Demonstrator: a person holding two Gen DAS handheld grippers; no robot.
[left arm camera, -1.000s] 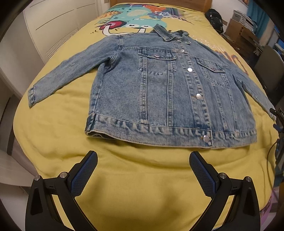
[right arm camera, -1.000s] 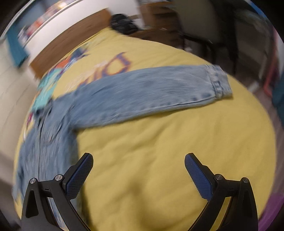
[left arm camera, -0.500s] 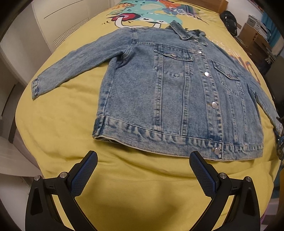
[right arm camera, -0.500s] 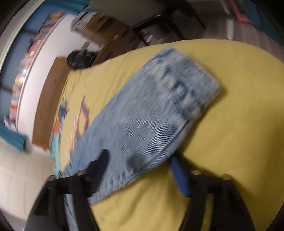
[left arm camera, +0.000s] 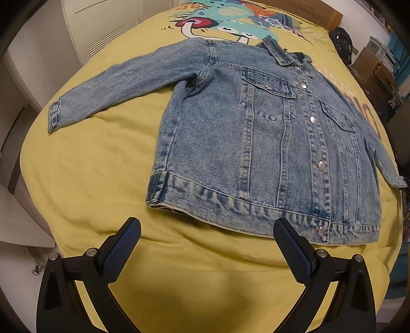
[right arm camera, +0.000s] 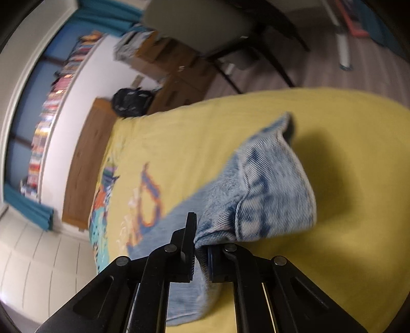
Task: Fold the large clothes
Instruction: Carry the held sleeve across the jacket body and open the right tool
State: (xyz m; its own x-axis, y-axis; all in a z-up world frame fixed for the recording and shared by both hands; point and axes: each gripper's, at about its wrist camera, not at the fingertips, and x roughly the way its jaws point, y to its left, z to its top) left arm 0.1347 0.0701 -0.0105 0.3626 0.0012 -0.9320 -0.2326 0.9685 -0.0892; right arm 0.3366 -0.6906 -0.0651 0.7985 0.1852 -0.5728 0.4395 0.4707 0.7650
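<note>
The jacket (left arm camera: 269,143) lies flat on the bed (left arm camera: 84,179). Right tongs (right arm camera: 201,246), just closing, clamp its cuff (right arm camera: 269,189); left tongs (left arm camera: 205,246) hover apart (empty). Carry the sleeve across the chest, keeping it taut.

Dim warm light, fisheye-warped edges; right wrist view motion-blurred.

A faded blue, acid-washed denim jacket (left arm camera: 256,143) is seen on a yellow bedspread (left arm camera: 97,179); a teal-and-red cartoon print (left arm camera: 230,20) is shown above the jacket's collar.
</note>
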